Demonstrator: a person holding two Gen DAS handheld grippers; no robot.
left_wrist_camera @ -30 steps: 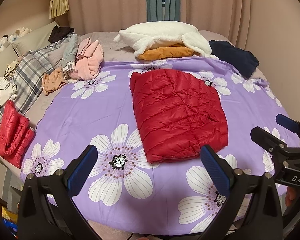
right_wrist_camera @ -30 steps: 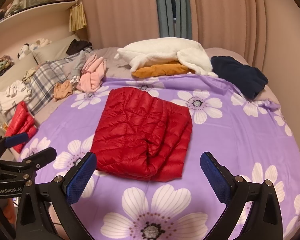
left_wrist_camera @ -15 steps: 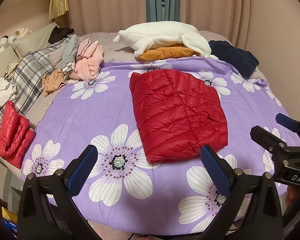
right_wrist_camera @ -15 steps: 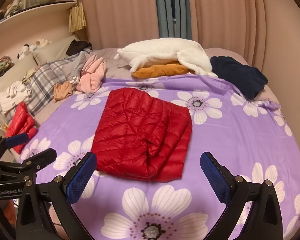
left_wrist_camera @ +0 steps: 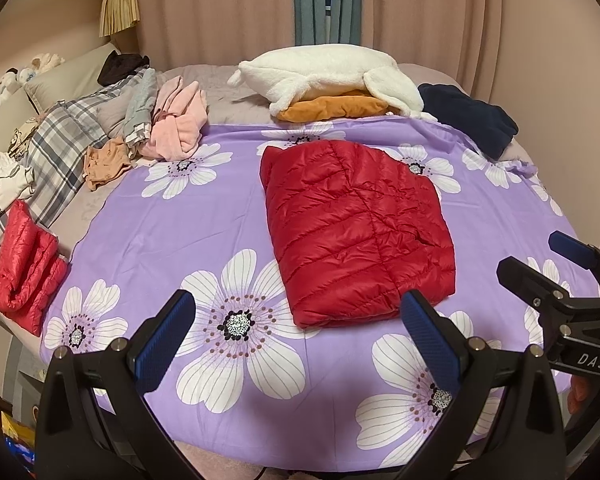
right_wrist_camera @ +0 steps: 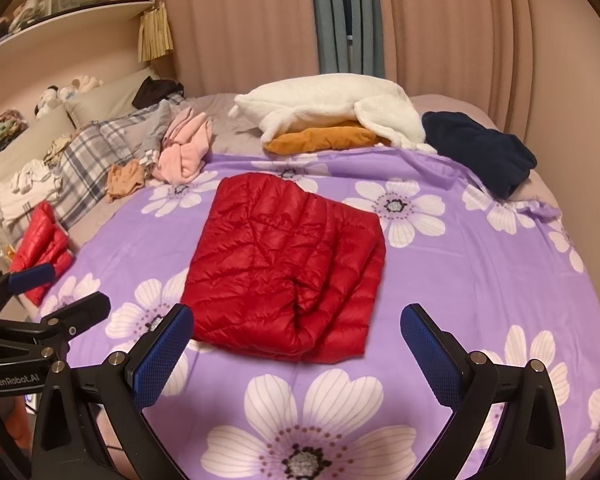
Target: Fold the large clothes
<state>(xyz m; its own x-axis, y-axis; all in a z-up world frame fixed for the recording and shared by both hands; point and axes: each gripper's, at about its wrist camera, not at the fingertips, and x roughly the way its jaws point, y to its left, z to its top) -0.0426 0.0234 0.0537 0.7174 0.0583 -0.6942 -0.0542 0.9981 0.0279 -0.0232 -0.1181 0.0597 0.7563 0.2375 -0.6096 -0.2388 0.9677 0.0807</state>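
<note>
Left gripper [left_wrist_camera: 298, 334]: I am holding it over the near edge of the bed, fingers spread wide, gripping nothing.
Right gripper [right_wrist_camera: 296, 348]: I am holding it beside the left one, fingers also spread wide and empty; its blue pads [right_wrist_camera: 162, 354] are framing the near edge of the jacket from above.
Red down jacket [left_wrist_camera: 356, 228]: it is lying folded into a rough rectangle in the middle of the purple sheet, one folded layer overlapping along its right side, apart from both pairs of fingers.
Purple flowered sheet [left_wrist_camera: 188, 224]: it is lying spread over the bed under the jacket, its far right corner rumpled.
Second red jacket [left_wrist_camera: 24, 268]: it is sitting bundled at the left edge of the bed, well apart from the folded one.
White fleece [left_wrist_camera: 324, 74]: it is resting on top of an orange garment [left_wrist_camera: 336, 106] at the far side of the bed.
Navy garment [left_wrist_camera: 468, 118]: it is lying just right of the white fleece.
Pink garment [left_wrist_camera: 178, 126]: it is lying heaped at the far left beside a plaid cloth [left_wrist_camera: 60, 148].
</note>
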